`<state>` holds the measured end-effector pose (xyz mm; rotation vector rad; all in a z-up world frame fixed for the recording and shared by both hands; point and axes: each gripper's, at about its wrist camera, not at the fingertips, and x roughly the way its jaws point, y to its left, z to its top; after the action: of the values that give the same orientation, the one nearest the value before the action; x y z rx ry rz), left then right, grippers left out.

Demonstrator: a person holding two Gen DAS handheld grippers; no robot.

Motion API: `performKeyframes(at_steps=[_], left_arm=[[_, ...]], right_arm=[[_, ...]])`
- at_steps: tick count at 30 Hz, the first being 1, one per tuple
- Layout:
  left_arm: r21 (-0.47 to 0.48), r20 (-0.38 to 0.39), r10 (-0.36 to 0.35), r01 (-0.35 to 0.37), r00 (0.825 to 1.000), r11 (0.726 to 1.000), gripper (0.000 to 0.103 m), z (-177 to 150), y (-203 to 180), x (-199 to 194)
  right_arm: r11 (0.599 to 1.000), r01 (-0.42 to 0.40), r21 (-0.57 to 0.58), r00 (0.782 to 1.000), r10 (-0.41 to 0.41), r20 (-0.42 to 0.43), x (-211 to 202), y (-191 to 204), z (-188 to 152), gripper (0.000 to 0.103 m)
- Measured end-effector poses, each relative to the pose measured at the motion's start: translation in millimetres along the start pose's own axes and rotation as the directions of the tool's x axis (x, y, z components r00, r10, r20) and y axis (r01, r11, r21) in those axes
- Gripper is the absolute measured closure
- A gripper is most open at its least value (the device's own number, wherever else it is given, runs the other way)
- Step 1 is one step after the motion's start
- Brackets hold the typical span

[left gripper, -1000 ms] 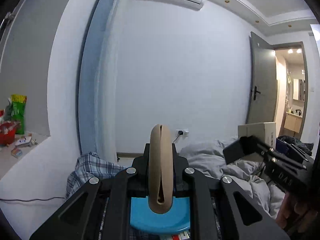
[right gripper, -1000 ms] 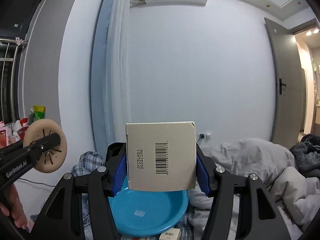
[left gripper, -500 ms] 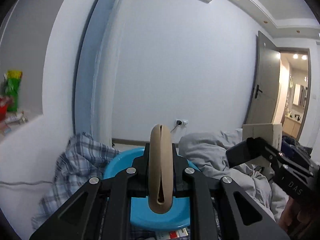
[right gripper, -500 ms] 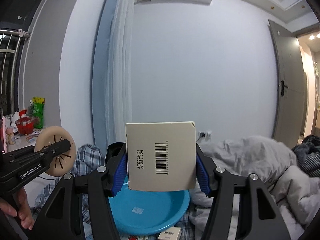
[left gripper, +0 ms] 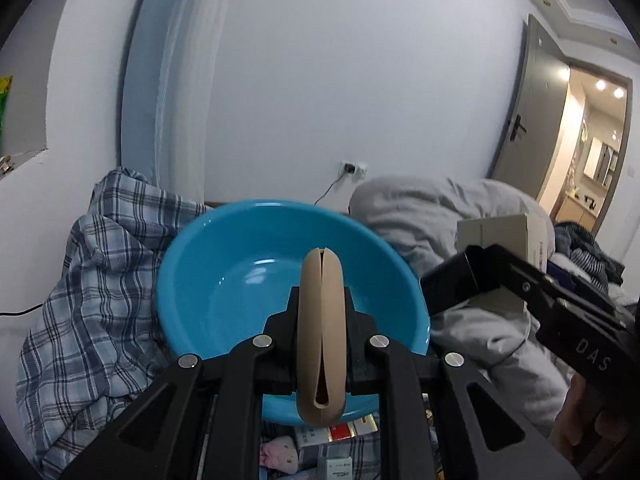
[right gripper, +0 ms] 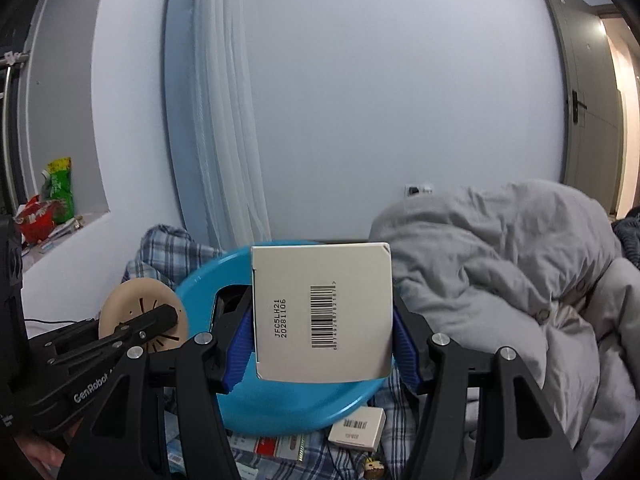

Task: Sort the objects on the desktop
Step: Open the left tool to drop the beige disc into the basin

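The left gripper (left gripper: 320,332) is clamping a thin beige disc (left gripper: 320,336) on its edge, in front of a blue basin (left gripper: 224,280). The basin is lying on a checked cloth (left gripper: 100,300), with a grey duvet (left gripper: 460,220) on its right. At the right side, the right gripper (left gripper: 480,280) is holding a pale box (left gripper: 500,232). Small packets (left gripper: 340,436) are lying near, below the basin.

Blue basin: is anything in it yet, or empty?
Empty as far as visible: the blue basin shows bare interior; the beige disc and white box remain gripped.
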<state>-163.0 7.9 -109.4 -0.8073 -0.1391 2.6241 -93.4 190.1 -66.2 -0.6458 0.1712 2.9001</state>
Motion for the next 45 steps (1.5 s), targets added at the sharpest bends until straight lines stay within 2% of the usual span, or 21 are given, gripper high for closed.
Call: performKeyframes(at_steps=[6,11,14,17,23,26,30,45], left_arm=[[0.001,-0.054,-0.008,0.008,0.998,1.000,0.086,-10.1,-1.0,13.7],[-0.040,-0.106,-0.015,0.010,0.994,0.999,0.086,-17.4,8.1,30.5],[-0.045,-0.111,0.002,-0.007,0.994,0.999,0.086,-20.0,12.7,34.3],[-0.028,-0.112,0.049,-0.053,0.993,0.998,0.086,-23.8,16.7,37.9],[-0.072,-0.136,0.026,-0.036,0.990,0.997,0.086,-28.0,25.8,48.3],[-0.035,-0.123,0.078,-0.083,0.989,0.996,0.086,-27.3,22.8,49.4],[-0.053,-0.125,0.046,-0.053,0.991,0.997,0.086,-25.8,24.8,49.2],[-0.034,-0.191,0.013,-0.020,0.981,0.999,0.086,-34.0,15.7,64.1]], right_arm=[[1.000,-0.007,0.015,0.999,0.007,-0.039,13.0,-8.4,-9.9,0.045],[0.999,-0.022,0.033,0.996,0.024,-0.086,24.0,-11.8,-17.0,0.045],[0.999,-0.019,0.042,0.994,0.023,-0.108,30.8,-14.2,-22.5,0.045],[0.999,-0.014,0.036,0.992,0.018,-0.121,35.6,-14.6,-27.0,0.045],[1.000,0.003,-0.014,0.988,-0.005,-0.155,47.3,-10.0,-37.2,0.045],[1.000,-0.004,-0.018,0.987,0.001,-0.161,48.9,-8.0,-39.4,0.045],[1.000,-0.004,-0.030,0.988,-0.001,-0.153,47.6,-6.1,-39.6,0.045],[1.000,-0.006,-0.021,0.986,0.002,-0.167,52.3,-7.4,-42.0,0.045]])
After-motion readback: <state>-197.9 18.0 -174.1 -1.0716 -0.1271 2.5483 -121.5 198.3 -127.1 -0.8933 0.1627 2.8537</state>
